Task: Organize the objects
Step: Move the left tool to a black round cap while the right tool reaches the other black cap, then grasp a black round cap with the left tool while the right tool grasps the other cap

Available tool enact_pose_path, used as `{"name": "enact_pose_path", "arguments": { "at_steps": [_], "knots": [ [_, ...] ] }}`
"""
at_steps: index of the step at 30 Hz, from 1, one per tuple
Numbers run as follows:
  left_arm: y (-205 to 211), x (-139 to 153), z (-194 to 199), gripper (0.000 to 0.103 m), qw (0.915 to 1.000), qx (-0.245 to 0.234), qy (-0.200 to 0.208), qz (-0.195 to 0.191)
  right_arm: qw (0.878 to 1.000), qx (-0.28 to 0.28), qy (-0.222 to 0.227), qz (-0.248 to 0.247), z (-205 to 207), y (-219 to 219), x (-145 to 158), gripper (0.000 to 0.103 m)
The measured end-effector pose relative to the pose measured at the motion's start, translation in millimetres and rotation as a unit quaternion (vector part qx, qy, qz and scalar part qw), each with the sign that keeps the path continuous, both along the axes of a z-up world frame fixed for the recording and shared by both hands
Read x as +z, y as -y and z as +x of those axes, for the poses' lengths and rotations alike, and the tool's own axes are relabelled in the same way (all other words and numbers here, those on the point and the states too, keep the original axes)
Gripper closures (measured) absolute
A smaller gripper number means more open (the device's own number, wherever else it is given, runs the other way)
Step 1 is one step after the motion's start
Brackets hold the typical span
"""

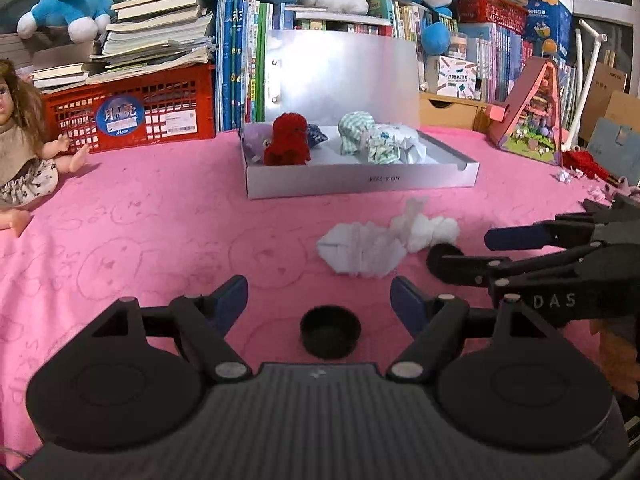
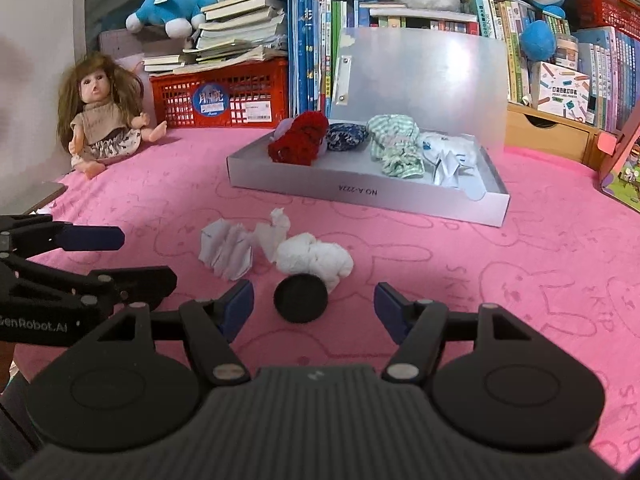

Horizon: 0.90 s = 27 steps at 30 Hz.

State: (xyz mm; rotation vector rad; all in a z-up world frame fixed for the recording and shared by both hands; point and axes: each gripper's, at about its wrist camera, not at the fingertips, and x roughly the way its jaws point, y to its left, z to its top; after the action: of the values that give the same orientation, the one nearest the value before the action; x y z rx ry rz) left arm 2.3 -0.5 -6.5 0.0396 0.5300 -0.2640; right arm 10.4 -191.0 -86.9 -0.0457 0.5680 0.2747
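Note:
A folded white paper piece [image 1: 360, 250] [image 2: 226, 250] and a white fluffy bundle [image 1: 432, 230] [image 2: 316, 258] lie on the pink cloth in front of an open silver box [image 1: 360, 180] [image 2: 360, 196]. In the box are a red fluffy item [image 1: 288, 140] [image 2: 300, 138], a blue patterned piece [image 2: 346, 137], green-striped cloth [image 2: 394, 148] and white paper [image 2: 448, 160]. My left gripper [image 1: 318, 300] [image 2: 146, 258] is open over a small black cap [image 1: 330, 332]. My right gripper [image 2: 314, 294] [image 1: 466, 252] is open too, with a second black cap [image 2: 300, 298] [image 1: 442, 254] lying between its fingertips, untouched.
A doll [image 2: 100, 116] [image 1: 20, 152] sits at the left edge. A red crate [image 1: 132, 112] under stacked books, upright books and plush toys line the back. A pink toy house [image 1: 536, 116] and small scraps [image 1: 580, 168] are at the right.

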Motion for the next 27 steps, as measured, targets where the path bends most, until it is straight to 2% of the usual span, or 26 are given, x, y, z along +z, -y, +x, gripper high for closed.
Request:
{"name": "enact_pose_path", "arguments": {
  "at_steps": [13,19,27],
  "knots": [
    [0.4,-13.2,-2.0,0.021,0.9999,0.003,-0.014,-0.006,1.000,0.003,-0.007,-0.017,5.8,-8.3,-8.7,0.024],
    [4.8,-16.9,-8.9,0.023,0.9999,0.008,-0.002,0.008,1.000,0.007,-0.004,-0.024,5.4,-11.8,-8.9,0.023],
    [3.0,-17.9,-18.2,0.036,0.9996,0.024,0.010,0.010,1.000,0.013,0.008,-0.021,0.4,-12.2,-8.4,0.028]
  ]
}}
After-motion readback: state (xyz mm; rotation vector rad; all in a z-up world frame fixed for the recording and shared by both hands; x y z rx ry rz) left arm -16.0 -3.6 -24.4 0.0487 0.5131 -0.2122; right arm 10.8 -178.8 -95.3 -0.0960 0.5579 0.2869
